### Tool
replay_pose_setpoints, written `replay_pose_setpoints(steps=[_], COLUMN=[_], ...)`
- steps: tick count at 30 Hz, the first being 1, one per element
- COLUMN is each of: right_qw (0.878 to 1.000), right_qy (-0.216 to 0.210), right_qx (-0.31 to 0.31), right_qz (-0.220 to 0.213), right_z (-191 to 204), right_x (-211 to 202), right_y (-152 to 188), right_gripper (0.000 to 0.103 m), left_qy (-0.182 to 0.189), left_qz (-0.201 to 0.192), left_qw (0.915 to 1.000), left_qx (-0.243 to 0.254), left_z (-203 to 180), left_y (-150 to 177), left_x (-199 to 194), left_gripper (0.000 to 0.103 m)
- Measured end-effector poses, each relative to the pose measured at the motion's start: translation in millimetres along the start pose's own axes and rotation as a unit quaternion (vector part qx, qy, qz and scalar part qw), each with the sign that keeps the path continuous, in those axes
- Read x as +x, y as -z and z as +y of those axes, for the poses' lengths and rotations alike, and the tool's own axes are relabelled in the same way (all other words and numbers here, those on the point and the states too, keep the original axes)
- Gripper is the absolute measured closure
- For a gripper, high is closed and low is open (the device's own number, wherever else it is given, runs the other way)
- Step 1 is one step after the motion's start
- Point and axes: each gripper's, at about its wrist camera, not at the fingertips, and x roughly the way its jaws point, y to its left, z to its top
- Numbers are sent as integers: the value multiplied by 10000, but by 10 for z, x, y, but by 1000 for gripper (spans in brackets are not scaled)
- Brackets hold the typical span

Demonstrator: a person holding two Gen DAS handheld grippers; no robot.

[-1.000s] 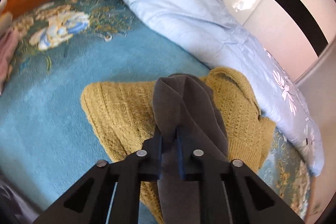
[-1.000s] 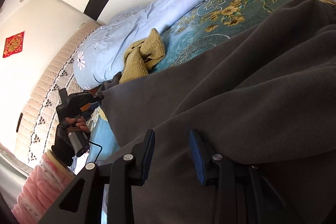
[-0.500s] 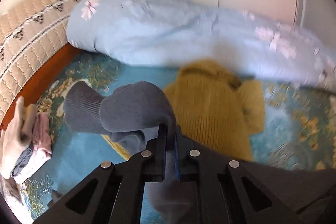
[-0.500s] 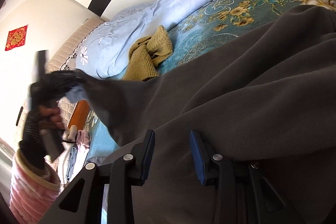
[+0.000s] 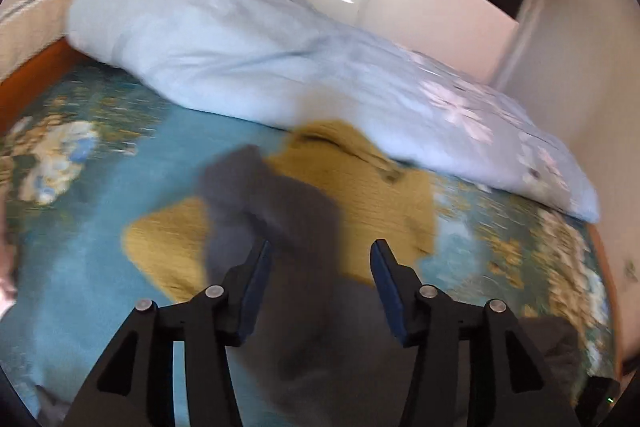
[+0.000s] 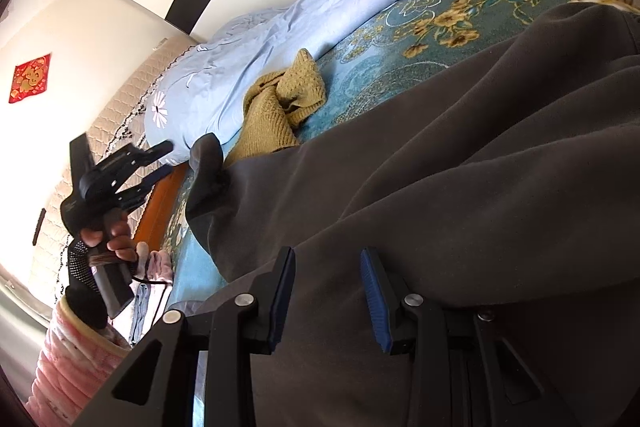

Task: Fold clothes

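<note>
Currently the left claw (image 5: 318, 275) is opening, jaws well apart; the grey garment (image 5: 280, 211) lies below and beyond the fingertips, nothing pinched between the blue pads (image 5: 256, 279); left view is motion-blurred, so whether cloth brushes a pad I cannot tell. From the right wrist view the left claw (image 6: 160, 163) hangs in the air at the far left, held by a gloved hand (image 6: 100, 227) with a pink sleeve (image 6: 68, 359) below it; the garment's rolled end (image 6: 208, 163) sits just right of its tips, apart from them. Right claw (image 6: 326, 291) sits at a middling gap; the grey garment (image 6: 440, 187) spreads under and between its fingers and fills most of the near right of that view; whether the pads press on the cloth I cannot tell. Garment runs from the right claw toward the far left, its far end draped over a mustard knitted sweater (image 5: 360, 179); sweater lies crumpled on the teal floral bedspread (image 5: 92, 195), just near of a long pale-blue floral duvet roll (image 5: 248, 51) along the far side of the bed. Small pile of pinkish clothes (image 6: 158, 263) at the left edge of the bed, by the orange bed frame (image 6: 160, 203); quilted headboard (image 6: 116, 115) behind it.
</note>
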Motion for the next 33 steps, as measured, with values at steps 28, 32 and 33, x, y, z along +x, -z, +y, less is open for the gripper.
replay_pose_setpoints(steps=[28, 32, 33], right_qw=[9999, 9998, 9998], right_qy=[49, 58, 59], right_qx=[-114, -146, -149], right_qz=[107, 145, 152], right_z=[41, 41, 38], right_x=[55, 68, 71], right_y=[41, 44, 44], right_gripper=[65, 64, 64], left_qy=[-1213, -1524, -1573], left_qz=[-416, 299, 455], left_qw=[9831, 9747, 9719], left_qx=[-1308, -1608, -1689], left_z=[1111, 1350, 1396], left_y=[456, 765, 817], left_x=[-225, 154, 240], left_gripper=[100, 100, 100])
